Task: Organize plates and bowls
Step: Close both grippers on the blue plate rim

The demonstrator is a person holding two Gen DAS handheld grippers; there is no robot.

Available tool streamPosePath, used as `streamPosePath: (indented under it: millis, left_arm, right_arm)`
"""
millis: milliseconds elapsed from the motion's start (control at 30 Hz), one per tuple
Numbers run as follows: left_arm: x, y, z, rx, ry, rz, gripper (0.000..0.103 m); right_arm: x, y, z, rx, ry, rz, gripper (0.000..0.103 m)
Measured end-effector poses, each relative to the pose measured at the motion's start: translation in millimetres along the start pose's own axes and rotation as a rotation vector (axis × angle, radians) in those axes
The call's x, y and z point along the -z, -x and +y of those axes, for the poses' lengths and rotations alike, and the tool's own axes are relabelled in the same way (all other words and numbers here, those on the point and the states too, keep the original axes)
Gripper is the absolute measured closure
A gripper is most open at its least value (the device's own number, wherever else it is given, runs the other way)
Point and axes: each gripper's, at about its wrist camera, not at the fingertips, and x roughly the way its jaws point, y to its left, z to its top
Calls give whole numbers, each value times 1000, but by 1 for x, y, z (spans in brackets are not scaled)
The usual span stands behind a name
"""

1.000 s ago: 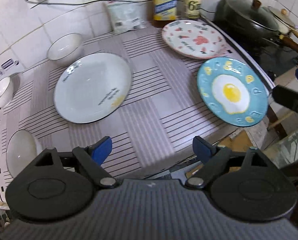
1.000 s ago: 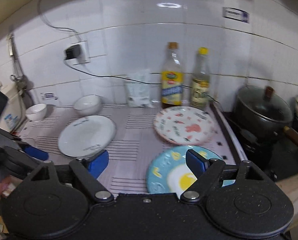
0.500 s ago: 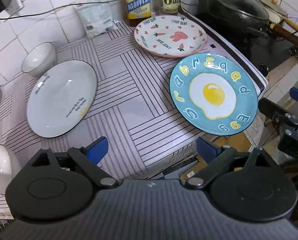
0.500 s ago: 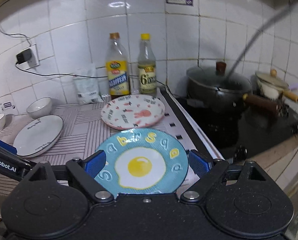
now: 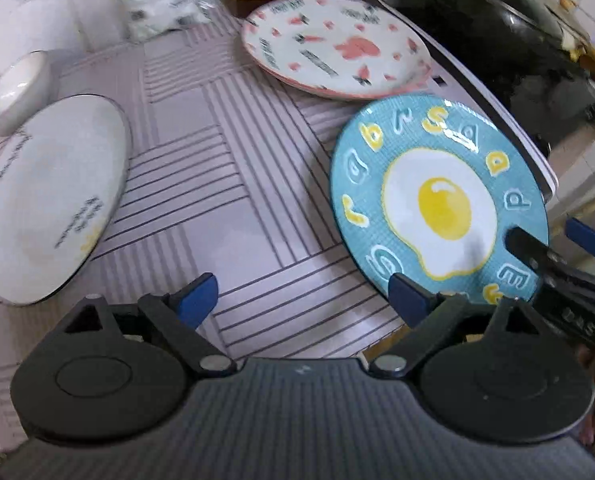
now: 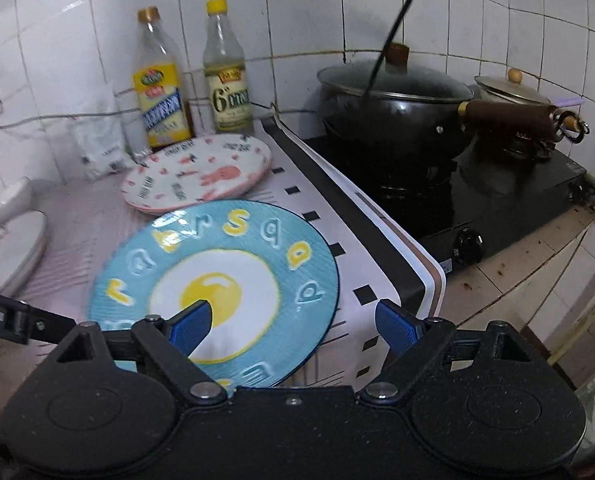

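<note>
A blue plate with a fried-egg picture (image 5: 437,200) (image 6: 217,264) lies at the mat's near right corner. Behind it lies a pink rabbit plate (image 5: 337,48) (image 6: 197,176). A white plate (image 5: 49,200) (image 6: 5,252) and a white bowl (image 5: 13,92) (image 6: 9,200) are on the left. My left gripper (image 5: 302,298) hovers over the striped mat just left of the blue plate, its jaws closing slightly with nothing between them. My right gripper (image 6: 293,326) is open low over the blue plate's near right rim, one finger above the egg and the other past the rim.
Two bottles (image 6: 161,100) (image 6: 227,84) and a white bag (image 5: 157,4) stand at the tiled wall. A black lidded pot (image 6: 393,108) and a small pan (image 6: 509,92) sit on the stove at the right. The counter edge runs just beneath both grippers.
Both grippers have sunk toward the counter and shifted right, closing in on the blue egg plate. The right gripper now reaches over its near rim.
</note>
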Motion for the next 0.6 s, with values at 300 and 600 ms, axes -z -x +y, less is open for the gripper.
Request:
streamPosePath:
  millis: [300, 600]
  left_arm:
    - [-11, -25, -1, 53, -30, -9, 36]
    - [-13, -30, -10, 144, -53, -20, 75]
  right_arm:
    - [11, -34, -16, -80, -66, 21, 30]
    - [9, -35, -22, -109, -79, -16, 57]
